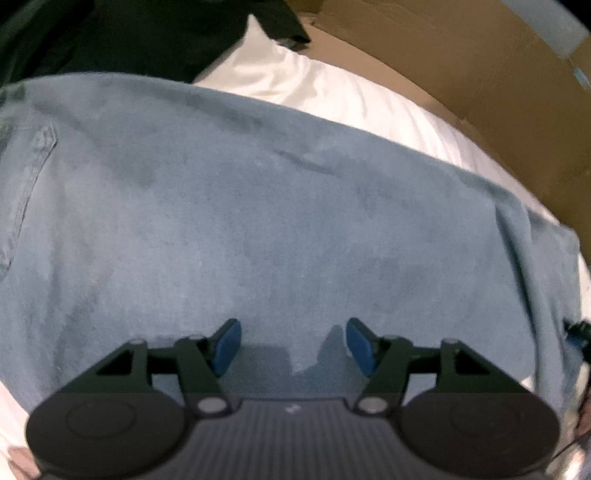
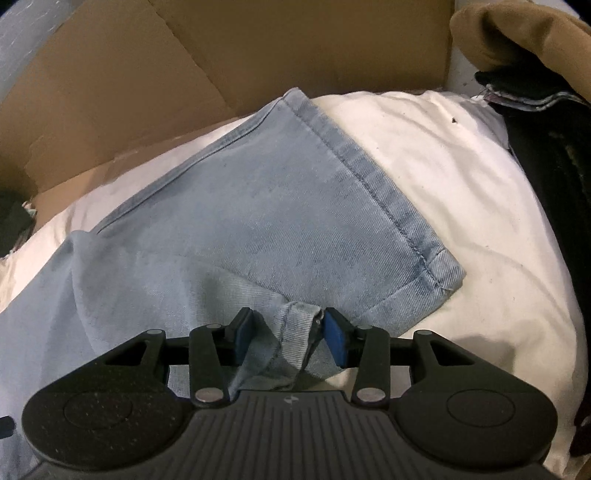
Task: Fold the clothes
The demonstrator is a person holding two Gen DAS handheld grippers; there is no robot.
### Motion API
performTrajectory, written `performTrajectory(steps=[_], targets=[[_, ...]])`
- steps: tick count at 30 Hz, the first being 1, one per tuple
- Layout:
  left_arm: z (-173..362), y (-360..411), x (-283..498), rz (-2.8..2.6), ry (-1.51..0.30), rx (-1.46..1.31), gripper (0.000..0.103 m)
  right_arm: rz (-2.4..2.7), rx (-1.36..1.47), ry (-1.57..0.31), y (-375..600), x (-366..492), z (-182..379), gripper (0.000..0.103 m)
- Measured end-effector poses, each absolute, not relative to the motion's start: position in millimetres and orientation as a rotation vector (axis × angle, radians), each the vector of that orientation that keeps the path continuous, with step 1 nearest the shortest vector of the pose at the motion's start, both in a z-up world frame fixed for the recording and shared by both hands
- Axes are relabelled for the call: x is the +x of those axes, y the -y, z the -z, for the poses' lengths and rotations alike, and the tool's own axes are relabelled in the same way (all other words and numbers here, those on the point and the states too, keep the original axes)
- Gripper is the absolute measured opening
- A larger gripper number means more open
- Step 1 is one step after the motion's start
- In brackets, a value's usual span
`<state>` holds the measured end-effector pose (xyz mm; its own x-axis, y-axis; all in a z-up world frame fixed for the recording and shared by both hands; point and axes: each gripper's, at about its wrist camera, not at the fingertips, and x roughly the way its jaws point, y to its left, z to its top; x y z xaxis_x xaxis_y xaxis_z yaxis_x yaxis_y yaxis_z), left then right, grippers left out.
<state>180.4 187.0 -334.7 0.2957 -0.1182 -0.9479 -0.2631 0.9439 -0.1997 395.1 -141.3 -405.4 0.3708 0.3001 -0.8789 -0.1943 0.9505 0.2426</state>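
Note:
Light blue jeans [image 1: 258, 203] lie spread flat over a white sheet [image 1: 332, 96] and fill most of the left wrist view. A back pocket [image 1: 33, 166] shows at the left edge. My left gripper [image 1: 293, 343] points down just above the denim, open, with nothing between its blue pads. In the right wrist view a leg of the jeans [image 2: 277, 206] lies folded over, its stitched hem running diagonally. My right gripper [image 2: 290, 336] is shut on a bunched fold of this denim near the hem corner, the cloth pinched between both pads.
Brown cardboard [image 2: 184, 55] stands behind the white sheet [image 2: 461, 177] and shows too as cardboard [image 1: 461, 74] at the upper right. Dark clothing [image 1: 129, 33] lies at the top left. More dark cloth [image 2: 554, 184] and a tan garment [image 2: 517, 29] sit at the right.

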Motion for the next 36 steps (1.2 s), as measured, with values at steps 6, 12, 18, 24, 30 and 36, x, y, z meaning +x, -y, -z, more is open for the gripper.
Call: performTrajectory(steps=[6,12,18,24,30,36], targets=[[329.2,-172.9,186.5,-0.099,-1.284,-0.292,0.066,-0.32,0.098,-1.121,144.3,391.8,402.9,0.015],[337.8,-167.8,186.6,-0.108,-1.333,-0.184,0.066,-0.341,0.039,-1.04,149.2,399.1,388.5,0.012],[348.4,-168.6,183.1,-0.146,-1.364,-0.15,0.069,-0.355,-0.001,-0.965,153.1,408.2,376.7,0.011],[347.9,-165.5,185.5,-0.139,-1.357,-0.148,0.071,-0.361,-0.044,-0.908,147.3,423.6,367.6,0.011],[348.4,-165.7,181.0,-0.136,-1.355,-0.189,0.076,-0.39,-0.107,-0.826,139.7,444.4,355.1,0.011],[349.1,-168.8,176.1,-0.135,-1.349,-0.205,0.077,-0.415,-0.157,-0.783,130.7,465.0,349.1,0.011]])
